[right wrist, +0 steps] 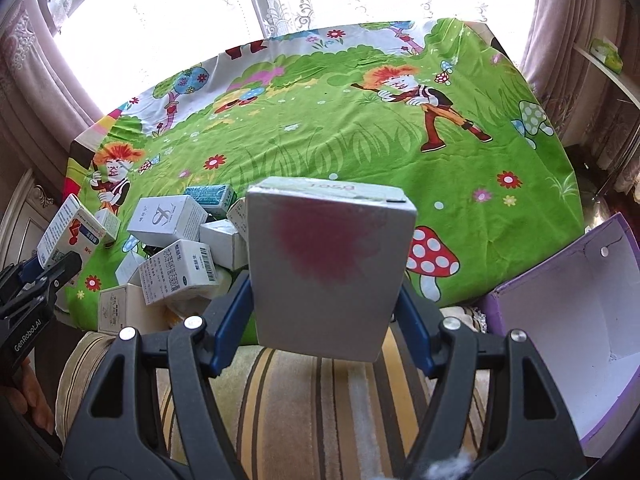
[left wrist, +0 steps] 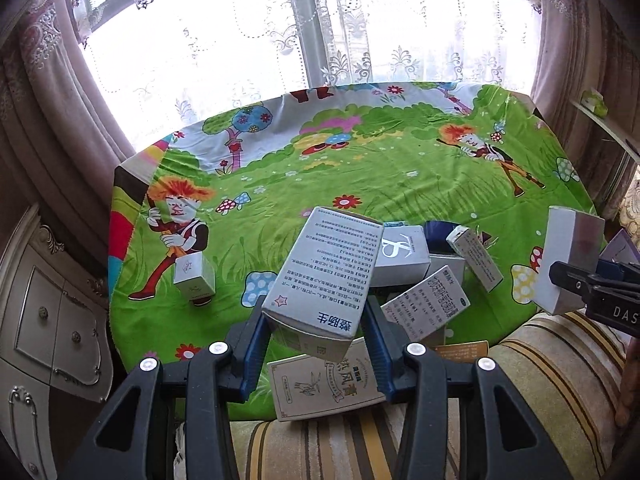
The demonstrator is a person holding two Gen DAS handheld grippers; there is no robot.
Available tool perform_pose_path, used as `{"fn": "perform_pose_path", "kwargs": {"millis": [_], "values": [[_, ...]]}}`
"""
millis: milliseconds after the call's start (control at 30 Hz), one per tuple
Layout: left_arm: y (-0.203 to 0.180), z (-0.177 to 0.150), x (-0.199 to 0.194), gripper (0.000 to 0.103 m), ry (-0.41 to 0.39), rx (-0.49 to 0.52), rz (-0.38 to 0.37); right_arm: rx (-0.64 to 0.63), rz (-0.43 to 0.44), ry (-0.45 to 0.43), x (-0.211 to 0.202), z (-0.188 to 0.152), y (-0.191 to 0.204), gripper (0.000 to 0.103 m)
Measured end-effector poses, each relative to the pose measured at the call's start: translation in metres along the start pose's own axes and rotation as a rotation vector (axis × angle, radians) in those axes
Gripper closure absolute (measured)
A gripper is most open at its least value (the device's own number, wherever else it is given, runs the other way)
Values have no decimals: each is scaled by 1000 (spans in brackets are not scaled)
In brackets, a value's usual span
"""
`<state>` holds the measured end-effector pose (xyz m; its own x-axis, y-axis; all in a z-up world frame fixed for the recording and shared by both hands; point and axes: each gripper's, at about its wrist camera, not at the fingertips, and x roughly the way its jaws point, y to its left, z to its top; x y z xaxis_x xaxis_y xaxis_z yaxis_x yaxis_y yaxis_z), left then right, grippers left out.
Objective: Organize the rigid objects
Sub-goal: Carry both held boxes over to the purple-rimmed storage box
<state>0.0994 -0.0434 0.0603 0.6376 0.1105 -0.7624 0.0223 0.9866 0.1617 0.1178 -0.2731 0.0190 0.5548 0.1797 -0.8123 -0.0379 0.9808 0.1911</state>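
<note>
Clamping a white carton [left wrist: 320, 276] printed with dense black text and blue characters near its lower end, the left gripper [left wrist: 316, 344] holds it tilted above the near edge of the green cartoon tablecloth [left wrist: 360, 168]. Its blue pads press on the carton's two long sides. Below it a flat cream box [left wrist: 324, 384] with a line drawing of a hand lies at the cloth's edge, and behind it white boxes sit in a jumbled pile [left wrist: 424, 276], some leaning on one another. One small white box [left wrist: 195, 276] stands alone to the left, well apart from the pile.

The right gripper [right wrist: 326, 320] is closed on a larger grey-white box [right wrist: 328, 264] with a blurred red patch on the face toward the camera; it is held upright over a striped cushion [right wrist: 304, 408], with the pads against both sides. An open purple box [right wrist: 576, 312] with a white interior sits just to the right, beside the table.
</note>
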Motion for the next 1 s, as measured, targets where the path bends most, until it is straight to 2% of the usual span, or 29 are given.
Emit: {"fn": "perform_pose_path", "kwargs": {"millis": [433,633,1000], "values": [[-64,4,-22,57,-40,99,-70,53,-25,-34,-31,-13,-36,32],[-109,3,-29,57,-43,166,-133,87,-56,-53,-48,-21,-62,32],[-190,-7,-30,57,8,289,-278,164,-135,-61,-77,-45,-119,32]]}}
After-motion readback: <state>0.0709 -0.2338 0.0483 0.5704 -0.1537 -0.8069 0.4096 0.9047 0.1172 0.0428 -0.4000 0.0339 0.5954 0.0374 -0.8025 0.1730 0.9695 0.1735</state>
